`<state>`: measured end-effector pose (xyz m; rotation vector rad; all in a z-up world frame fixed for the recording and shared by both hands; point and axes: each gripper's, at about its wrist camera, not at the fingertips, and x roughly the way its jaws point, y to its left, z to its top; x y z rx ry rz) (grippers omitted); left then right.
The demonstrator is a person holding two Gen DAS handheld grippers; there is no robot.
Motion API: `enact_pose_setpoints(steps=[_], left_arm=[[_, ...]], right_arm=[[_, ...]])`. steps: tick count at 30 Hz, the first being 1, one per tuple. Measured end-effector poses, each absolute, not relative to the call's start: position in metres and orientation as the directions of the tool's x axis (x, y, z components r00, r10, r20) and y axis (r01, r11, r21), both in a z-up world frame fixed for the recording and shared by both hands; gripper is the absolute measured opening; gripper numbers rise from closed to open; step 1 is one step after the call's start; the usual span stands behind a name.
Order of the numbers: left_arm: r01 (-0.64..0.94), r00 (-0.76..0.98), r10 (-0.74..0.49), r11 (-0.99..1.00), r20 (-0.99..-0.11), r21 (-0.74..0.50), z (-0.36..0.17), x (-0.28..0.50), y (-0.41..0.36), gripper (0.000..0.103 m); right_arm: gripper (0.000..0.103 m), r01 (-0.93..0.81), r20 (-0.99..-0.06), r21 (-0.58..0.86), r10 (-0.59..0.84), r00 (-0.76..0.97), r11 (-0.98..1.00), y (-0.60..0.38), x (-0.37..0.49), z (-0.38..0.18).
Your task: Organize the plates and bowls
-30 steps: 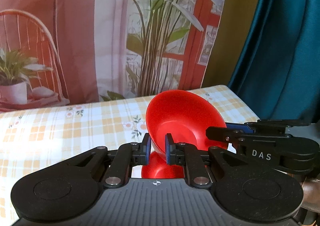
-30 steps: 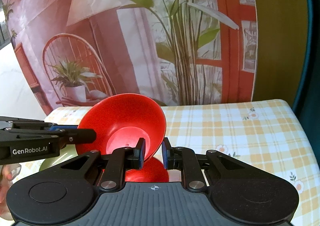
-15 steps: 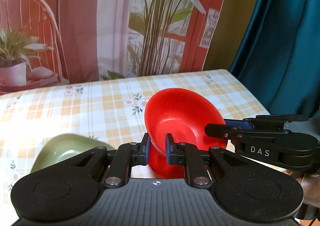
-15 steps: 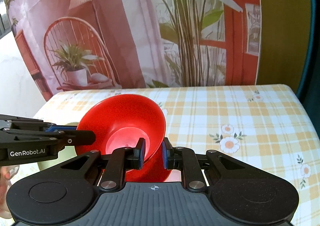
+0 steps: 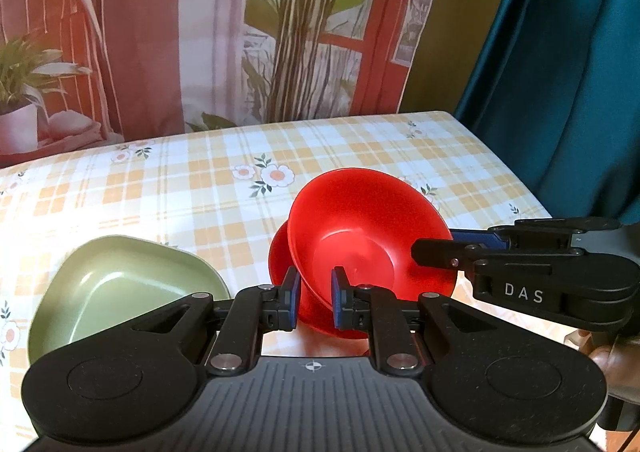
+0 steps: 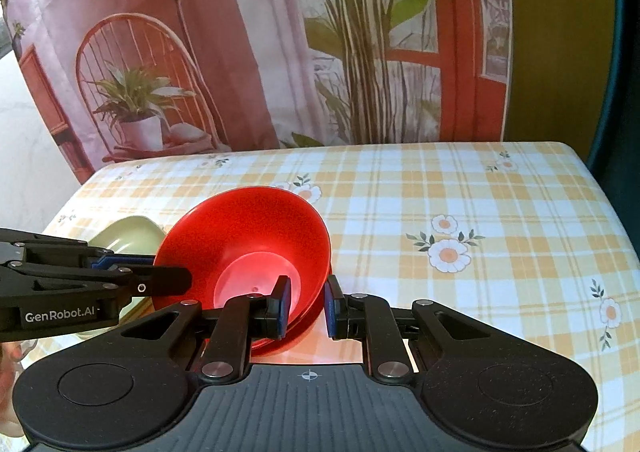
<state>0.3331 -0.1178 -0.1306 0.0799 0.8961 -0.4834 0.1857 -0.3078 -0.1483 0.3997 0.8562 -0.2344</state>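
Counts: two red plastic bowls, one green one, two grippers. My left gripper [image 5: 313, 298] was clamped on the near rim of the upper glossy red plastic bowl [image 5: 360, 236], one pad inside the wall, one outside. My right gripper [image 6: 304, 306] was pinching the same bowl [image 6: 248, 240] on its opposite rim. That bowl was tilted, sitting over a second red plastic bowl [image 5: 280, 252] beneath it.

Can't tell whether the upper bowl touched the lower one or sat just clear of it; both gripper bodies covered the underside. The lower bowl showed only as a crescent in the left view and a thin edge [image 6: 304, 326] in the right view.

The pale green rounded-triangular bowl [image 5: 120, 284] sat on the yellow checked floral tabletop [image 5: 180, 192] just beside the red pair. Left view showed most of its inside; its near edge was cut off by my gripper body. Right view gave only a sliver [image 6: 128, 232] behind the left gripper's finger.

Left view alone caught part of a hand [image 5: 612, 364] at the right edge. Right view alone showed the tabletop's bare right half [image 6: 480, 212].
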Motion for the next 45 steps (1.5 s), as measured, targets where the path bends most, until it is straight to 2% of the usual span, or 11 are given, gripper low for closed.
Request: enact_pose_setpoints(steps=[28,34,39,43,45], left_arm=[[0.441,0.485,-0.359,0.888,-0.797,-0.131,-0.142,0.343,-0.120,0.017],[0.454,0.489,-0.351,0.884,-0.799,-0.110,-0.143,0.341,-0.122,0.020],[0.467,0.509,-0.359,0.879,-0.782,-0.099,-0.136,0.335,-0.121,0.026],[0.491,0.535,-0.361,0.868,-0.764,-0.067,-0.125,0.321,-0.120,0.039],[0.504,0.542,-0.365,0.862,-0.757,-0.055,-0.119,0.315,-0.119,0.039]], right_arm=[[0.017,0.368,-0.793,0.243,-0.035,0.608,0.898,-0.313,0.189,-0.160],[0.018,0.372,-0.793,0.238,-0.042,0.608,0.897,-0.314,0.190,-0.160],[0.018,0.359,-0.774,0.225,-0.057,0.630,0.906,-0.312,0.185,-0.153],[0.021,0.346,-0.761,0.220,-0.062,0.646,0.912,-0.309,0.179,-0.146],[0.022,0.340,-0.753,0.218,-0.063,0.654,0.915,-0.306,0.174,-0.143]])
